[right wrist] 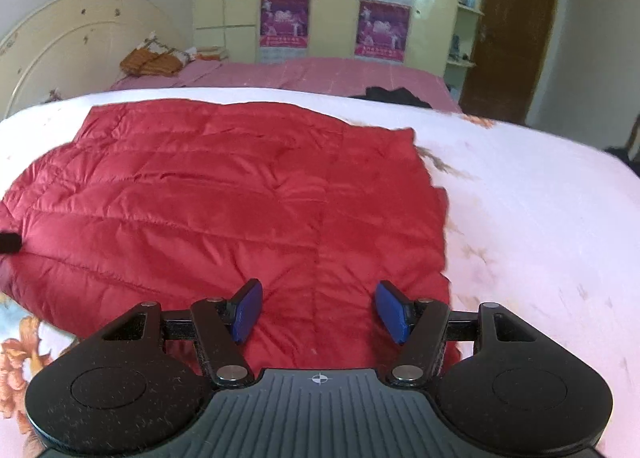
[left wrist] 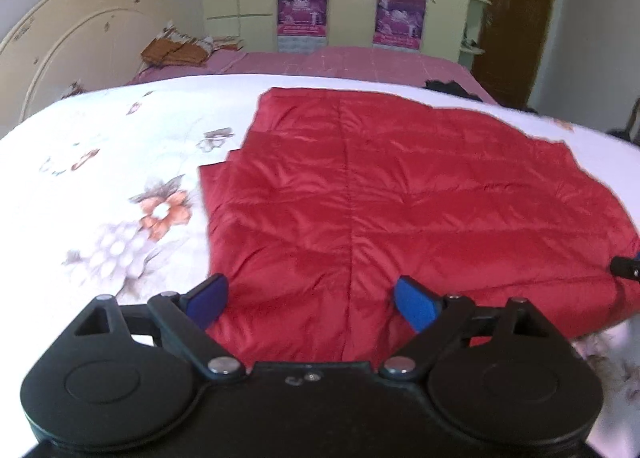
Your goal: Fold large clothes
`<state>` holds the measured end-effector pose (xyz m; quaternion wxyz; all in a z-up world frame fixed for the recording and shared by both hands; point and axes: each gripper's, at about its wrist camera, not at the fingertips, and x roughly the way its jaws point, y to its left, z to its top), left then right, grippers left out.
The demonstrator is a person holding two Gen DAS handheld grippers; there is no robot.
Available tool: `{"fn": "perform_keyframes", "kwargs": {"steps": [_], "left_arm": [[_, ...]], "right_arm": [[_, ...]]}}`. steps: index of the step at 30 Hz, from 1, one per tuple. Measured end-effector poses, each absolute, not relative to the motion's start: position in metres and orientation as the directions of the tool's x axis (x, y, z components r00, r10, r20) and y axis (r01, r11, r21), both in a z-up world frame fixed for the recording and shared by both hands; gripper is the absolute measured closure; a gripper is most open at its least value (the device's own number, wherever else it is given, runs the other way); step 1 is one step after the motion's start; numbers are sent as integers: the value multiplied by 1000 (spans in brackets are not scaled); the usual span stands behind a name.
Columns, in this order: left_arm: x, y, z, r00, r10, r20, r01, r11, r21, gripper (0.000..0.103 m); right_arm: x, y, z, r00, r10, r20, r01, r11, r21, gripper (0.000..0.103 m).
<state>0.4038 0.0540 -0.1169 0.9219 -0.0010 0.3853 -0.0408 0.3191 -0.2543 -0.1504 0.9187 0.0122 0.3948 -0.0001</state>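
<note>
Right now we have the red quilted jacket [left wrist: 400, 194] lying flat on the bed [left wrist: 120, 146], spread over the white flowered sheet [right wrist: 540, 210]. It looks partly folded, with stepped layers showing along its left edge in the left view, though motion blur makes the exact layering hard to read. Our left gripper [left wrist: 312, 302] hangs over the near left part of the cloth with its jaws wide apart and nothing between them. Our right gripper [right wrist: 320, 310] hangs over the near right part, jaws also apart and empty.

We judge the jacket light, puffy and soft, with a shiny shell that will likely slip between the pads and spring back open after a fold. A thin pinch of the outer skin may slide out, so we would take hold at the near hem or a corner, gathering all the layers together.

Bare sheet lies on both sides of the jacket and beyond its far edge. The pink blanket [right wrist: 320, 74], a dark garment [right wrist: 392, 96] and the headboard [left wrist: 80, 38] sit well clear.
</note>
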Motion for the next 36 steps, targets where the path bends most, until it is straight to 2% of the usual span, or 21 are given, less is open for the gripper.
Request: {"fn": "perform_keyframes", "kwargs": {"steps": [4,7,13,19,21,22,23,25,27,29,30,32,36], "left_arm": [[388,75,-112,667,-111,-737,12,990,-138,8],[383,95,-120,626,-190,-757,-53,957,-284,8],[397,115,-150,594,-309,-743,-171,854,-492,8],[415,116,-160,661,-303,-687,-201,810,-550,14],[421,116,-161,673,-297,-678,-205,805,-556,20],[423,116,-162,678,-293,-674,-208,803,-559,24],[425,116,-163,682,-287,-673,-211,804,-556,34],[426,117,-165,686,-279,-672,-212,807,-551,41],[426,114,-164,683,-279,-675,-202,816,-541,56],[427,114,-162,675,-296,-676,-199,808,-554,70],[425,114,-160,676,-290,-677,-200,812,-548,76],[421,115,-153,675,-292,-677,-186,821,-539,81],[404,121,-137,662,-292,-690,-170,839,-517,84]], "right_arm": [[299,-278,-141,667,25,-745,83,991,107,40],[287,-295,-142,651,29,-758,140,978,158,7],[288,-318,-155,634,152,-759,205,912,354,7],[306,-323,-170,640,198,-742,249,860,445,7],[309,-322,-172,654,193,-731,256,853,454,14],[311,-321,-172,659,185,-729,261,853,452,26],[313,-322,-173,663,187,-725,263,849,459,37],[318,-322,-174,663,197,-722,266,840,473,48],[320,-320,-173,662,202,-722,261,841,474,60],[320,-319,-168,664,212,-717,245,844,477,78],[319,-320,-167,666,217,-714,236,846,478,80],[315,-322,-158,669,226,-708,218,851,478,83],[295,-324,-138,669,249,-700,194,851,488,83]]}}
